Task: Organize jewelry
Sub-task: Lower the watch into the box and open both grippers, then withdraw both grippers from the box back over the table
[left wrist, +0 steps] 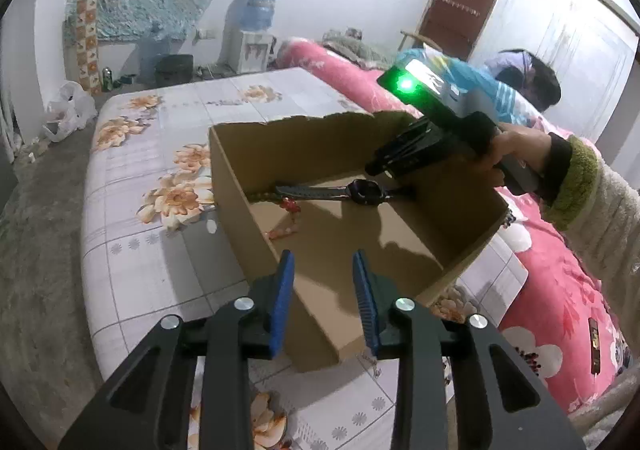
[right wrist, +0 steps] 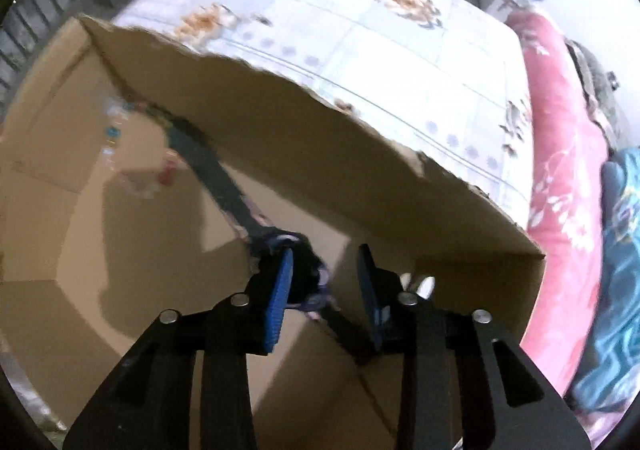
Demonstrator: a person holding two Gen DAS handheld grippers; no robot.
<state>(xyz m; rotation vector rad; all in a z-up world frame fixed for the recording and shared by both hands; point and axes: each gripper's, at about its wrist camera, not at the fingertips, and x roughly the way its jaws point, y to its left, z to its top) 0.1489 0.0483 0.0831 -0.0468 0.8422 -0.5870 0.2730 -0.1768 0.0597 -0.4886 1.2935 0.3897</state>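
An open cardboard box (left wrist: pixel 236 154) stands on the bed. Inside it lie a dark-strapped watch (left wrist: pixel 362 191), a string of brown beads (left wrist: pixel 262 196) and a red charm piece (left wrist: pixel 289 207). My left gripper (left wrist: pixel 322 256) hovers open over the box's near corner with nothing between its blue pads. A hand holds my right gripper (left wrist: pixel 376 168) inside the box, above the watch. In the right wrist view the right gripper (right wrist: pixel 326 250) points steeply down into the box (right wrist: pixel 320 138). It is open, and the watch (right wrist: pixel 307 259) lies on the box floor just below its jaws, not pinched.
The box rests on a floral bedsheet (left wrist: pixel 160 258). A pink quilt (left wrist: pixel 560 290) lies to the right with a small brown item (left wrist: pixel 594 342) on it. A fuzzy sleeve (left wrist: pixel 592 206) reaches in from the right. A water dispenser (left wrist: pixel 252 42) and a plastic bag (left wrist: pixel 68 110) stand beyond the bed.
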